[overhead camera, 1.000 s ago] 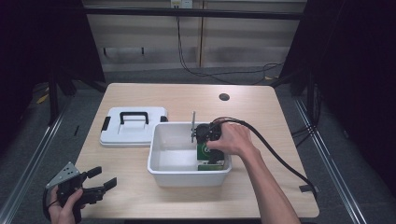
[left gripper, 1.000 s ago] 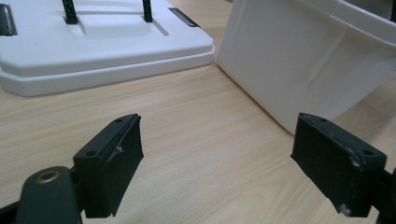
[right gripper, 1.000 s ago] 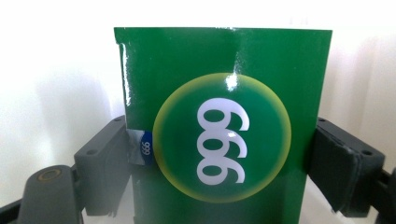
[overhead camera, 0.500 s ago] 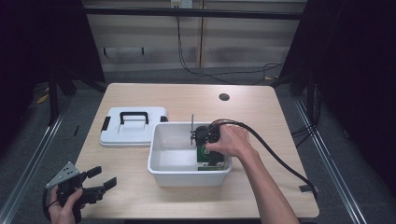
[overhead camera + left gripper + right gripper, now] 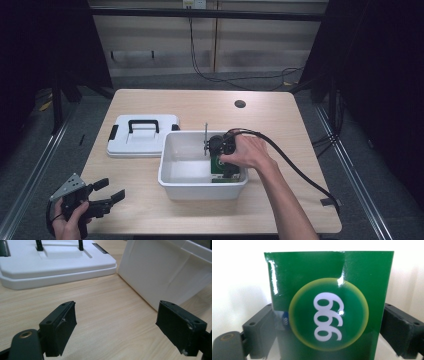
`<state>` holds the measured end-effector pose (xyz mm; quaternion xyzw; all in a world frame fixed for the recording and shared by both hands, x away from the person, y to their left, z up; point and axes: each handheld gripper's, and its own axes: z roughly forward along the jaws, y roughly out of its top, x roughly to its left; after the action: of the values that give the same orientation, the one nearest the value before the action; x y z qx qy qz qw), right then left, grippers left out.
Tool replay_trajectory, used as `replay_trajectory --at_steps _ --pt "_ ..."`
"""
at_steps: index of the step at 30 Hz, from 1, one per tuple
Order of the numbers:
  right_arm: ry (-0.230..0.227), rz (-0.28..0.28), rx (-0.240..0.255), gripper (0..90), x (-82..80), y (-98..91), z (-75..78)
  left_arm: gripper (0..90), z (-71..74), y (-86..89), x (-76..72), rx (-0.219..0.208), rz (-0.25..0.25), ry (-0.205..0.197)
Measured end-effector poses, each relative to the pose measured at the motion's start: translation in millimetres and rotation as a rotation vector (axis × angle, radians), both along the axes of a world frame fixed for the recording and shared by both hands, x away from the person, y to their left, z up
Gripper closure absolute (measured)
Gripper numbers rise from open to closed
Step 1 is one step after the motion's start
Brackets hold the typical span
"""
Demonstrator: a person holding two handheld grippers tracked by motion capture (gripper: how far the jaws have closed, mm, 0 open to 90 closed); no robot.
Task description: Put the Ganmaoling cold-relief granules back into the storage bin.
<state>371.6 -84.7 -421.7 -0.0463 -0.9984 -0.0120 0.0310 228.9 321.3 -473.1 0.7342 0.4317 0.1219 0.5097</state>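
A green box [image 5: 218,164] with "999" in white on a yellow-ringed circle [image 5: 328,315] stands at the right end of the white bin [image 5: 172,167]. My right gripper [image 5: 223,170] reaches down into the bin, its jaws pressed against the box's two sides, and the box's face blocks most of the right gripper view. Near the table's front left corner, a hand holds my left gripper [image 5: 111,190] low over the wood. It is open [image 5: 116,322] with nothing between its jaws, and it points toward the bin's outer wall [image 5: 162,272].
A white lid [image 5: 142,135] with a black handle and black latches lies flat on the table to the left of the bin, close ahead in the left gripper view [image 5: 55,262]. A black cable [image 5: 295,167] trails from the right gripper across the table's right side. A dark hole [image 5: 240,104] marks the far tabletop.
The right hand has sunk a little lower and nearer into the bin with the green box. The left gripper has barely shifted.
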Motion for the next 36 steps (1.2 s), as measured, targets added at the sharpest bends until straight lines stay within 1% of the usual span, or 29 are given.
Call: replay_trajectory --at_steps 3,6,8,9,10,11,12,14,15,16,17,19,20,21,22,23,24,25,26,27,28,30,32,33,34,36 --pt "-0.008 -0.005 0.023 8.6 -1.0 -1.7 0.6 15.8 0.5 -1.5 0.0 0.004 -0.008 -0.005" --pt "-0.024 0.005 0.038 8.6 -3.3 -2.5 0.6 15.8 -0.6 -1.9 0.8 0.006 -0.014 0.002" --pt "-0.029 0.027 0.051 8.7 -3.4 -3.0 0.6 15.8 -0.9 -1.3 0.8 0.001 -0.010 0.006" --pt "-0.033 0.019 0.045 8.7 -3.7 -3.2 2.2 15.8 -0.8 -1.1 0.6 0.001 -0.009 0.005" --pt "-0.030 0.008 0.056 8.7 -4.5 -3.7 3.3 15.9 -0.6 -1.0 0.3 0.002 -0.012 0.003" --pt "-0.037 0.019 0.068 8.7 -4.5 -4.4 4.4 15.8 -0.3 -0.9 0.1 0.004 -0.015 0.001" --pt "-0.043 0.009 0.076 8.7 -5.3 -5.1 5.9 15.8 -0.2 -1.2 -0.1 0.004 -0.017 0.001" --pt "-0.050 0.010 0.096 8.9 -6.8 -6.8 9.7 15.9 -0.3 -1.5 0.0 0.002 -0.019 0.001" --pt "-0.054 -0.006 0.099 8.9 -7.5 -7.9 12.0 15.8 -0.4 -1.6 0.1 0.001 -0.018 0.003" --pt "-0.051 0.002 0.117 8.9 -7.0 -9.3 13.4 15.9 -0.6 -1.8 0.1 -0.001 -0.017 0.006" --pt "-0.047 -0.005 0.113 9.1 -7.8 -10.6 15.8 15.9 -0.5 -1.7 0.4 0.002 -0.018 0.002" --pt "-0.061 -0.003 0.126 8.8 -7.1 -14.0 19.8 15.8 -0.3 -1.8 0.3 0.003 -0.020 0.000" --pt "-0.061 -0.008 0.137 8.9 -7.8 -15.9 22.2 15.8 -0.4 -1.8 0.2 0.003 -0.019 0.003" --pt "-0.070 -0.007 0.153 8.9 -7.9 -18.4 25.5 15.9 -0.5 -1.9 0.1 0.001 -0.017 0.005" --pt "-0.067 -0.018 0.155 8.9 -8.5 -19.7 27.3 15.8 -0.7 -1.9 0.3 0.000 -0.017 0.007" --pt "-0.077 -0.019 0.167 8.8 -8.6 -21.6 29.3 15.8 -0.6 -1.8 0.2 0.001 -0.017 0.006" --pt "-0.078 -0.026 0.173 8.8 -9.3 -23.2 31.7 15.8 -0.4 -2.0 0.0 -0.001 -0.017 0.006" --pt "-0.080 -0.021 0.187 8.8 -9.5 -24.5 33.5 15.8 -0.2 -1.7 -0.2 0.000 -0.019 0.004" --pt "-0.085 -0.026 0.213 8.8 -9.9 -25.8 34.8 15.8 0.0 -1.2 -0.9 -0.003 -0.014 0.004" --pt "-0.089 -0.033 0.224 8.8 -10.7 -27.3 36.8 15.8 0.0 0.0 -1.6 -0.005 -0.008 0.001" --pt "-0.103 -0.028 0.250 8.9 -11.4 -28.9 38.1 15.8 -0.2 0.8 -1.7 -0.008 -0.007 0.003" --pt "-0.137 -0.031 0.274 8.8 -11.8 -32.6 40.6 15.8 -0.3 0.9 -1.5 -0.009 -0.001 0.003" --pt "-0.126 -0.043 0.306 8.9 -12.9 -36.7 43.2 15.8 -0.1 -0.5 -1.3 -0.006 -0.010 0.003" --pt "-0.140 -0.047 0.316 8.9 -13.9 -38.4 44.7 15.8 -0.1 -1.1 -1.0 0.000 -0.013 0.002" --pt "-0.144 -0.049 0.335 9.0 -15.0 -40.5 46.4 15.8 -0.3 -1.2 -0.9 0.001 -0.015 0.003" --pt "-0.148 -0.051 0.339 11.0 -16.1 -43.0 49.1 15.8 -0.6 -0.8 -0.9 -0.003 -0.012 0.006"
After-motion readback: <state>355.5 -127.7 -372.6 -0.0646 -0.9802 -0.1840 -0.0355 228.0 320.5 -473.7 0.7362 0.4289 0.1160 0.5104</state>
